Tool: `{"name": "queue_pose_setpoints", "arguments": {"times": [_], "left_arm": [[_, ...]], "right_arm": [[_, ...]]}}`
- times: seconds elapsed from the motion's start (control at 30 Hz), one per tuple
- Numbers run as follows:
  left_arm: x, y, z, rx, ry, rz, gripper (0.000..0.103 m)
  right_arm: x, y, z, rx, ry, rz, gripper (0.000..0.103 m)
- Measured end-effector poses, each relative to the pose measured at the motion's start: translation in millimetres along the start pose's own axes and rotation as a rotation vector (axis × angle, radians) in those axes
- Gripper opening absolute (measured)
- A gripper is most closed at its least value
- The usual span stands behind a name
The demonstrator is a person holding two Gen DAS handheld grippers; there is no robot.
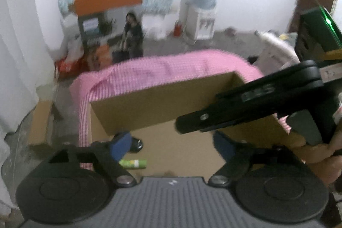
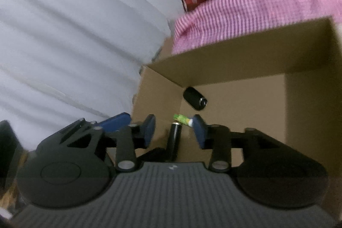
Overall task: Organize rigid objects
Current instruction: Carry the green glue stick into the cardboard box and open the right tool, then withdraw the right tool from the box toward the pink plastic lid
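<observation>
I am holding both grippers over an open cardboard box [image 2: 252, 52] that is sitting on a pink checked cloth [image 1: 162, 69]. Both views are smeared with blur.

My left gripper [image 1: 171, 142] is standing with its blue pads wide apart and nothing between them. On the box floor beneath it, toward the left pad, a green tube [image 1: 133, 163] is lying on its side, with a small dark rounded object [image 1: 136, 143] just beyond it, partly hidden by the pad.

My right gripper [image 2: 173, 130] is standing partly open. A slim black cylinder [image 2: 174, 141] is showing between its pads, touching neither as far as I can tell; whether it is resting on the floor or falling I cannot say. In the right wrist view the green tube is lying just past the right pad, and the dark rounded object, with a shiny end, is lying deeper in, near the far wall.

My judgement: this is the letting-go step. To do it well, I am keeping both hands inside the box walls, spreading the right pads fully before lifting, and rising straight so neither pad drags the cylinder or nudges the tube.
</observation>
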State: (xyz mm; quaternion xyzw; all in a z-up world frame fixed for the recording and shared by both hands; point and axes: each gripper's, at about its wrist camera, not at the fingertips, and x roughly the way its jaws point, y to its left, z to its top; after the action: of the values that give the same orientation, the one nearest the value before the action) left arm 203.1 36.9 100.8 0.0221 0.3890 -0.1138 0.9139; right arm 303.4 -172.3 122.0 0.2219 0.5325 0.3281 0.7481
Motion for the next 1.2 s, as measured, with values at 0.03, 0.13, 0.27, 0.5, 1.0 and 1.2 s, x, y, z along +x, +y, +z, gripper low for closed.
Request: {"name": "queue_pose_setpoints", "arguments": {"times": [0.03,0.13,0.27,0.5,1.0,1.2], "left_arm": [[-10,-3,-2,0.003,-0.025,-0.009,0.092],[-39,-11,-12,-0.008,-0.09,-0.037,0.095],[-64,-20,-30,0.008,-0.116,-0.098,0.099],[-75,-33,-85,-0.046,-0.078,-0.157,0.099],[-26,-108,-168,0.103,-0.055,-0.079,0.1],[0,-149,-181,0.321,-0.048,-0.083,0.099]], "right_arm": [[-17,2,-5,-0.018,-0.03,0.01,0.05],[-68,6,-25,-0.082,-0.119,0.014,0.057],[-129,9,-63,-0.173,-0.239,-0.015,0.071],[-170,-16,-146,-0.211,-0.333,-0.107,0.075],[-102,-86,-236,-0.062,-0.247,-0.257,0.074],[-82,-87,-234,-0.074,-0.198,-0.29,0.062]]}}
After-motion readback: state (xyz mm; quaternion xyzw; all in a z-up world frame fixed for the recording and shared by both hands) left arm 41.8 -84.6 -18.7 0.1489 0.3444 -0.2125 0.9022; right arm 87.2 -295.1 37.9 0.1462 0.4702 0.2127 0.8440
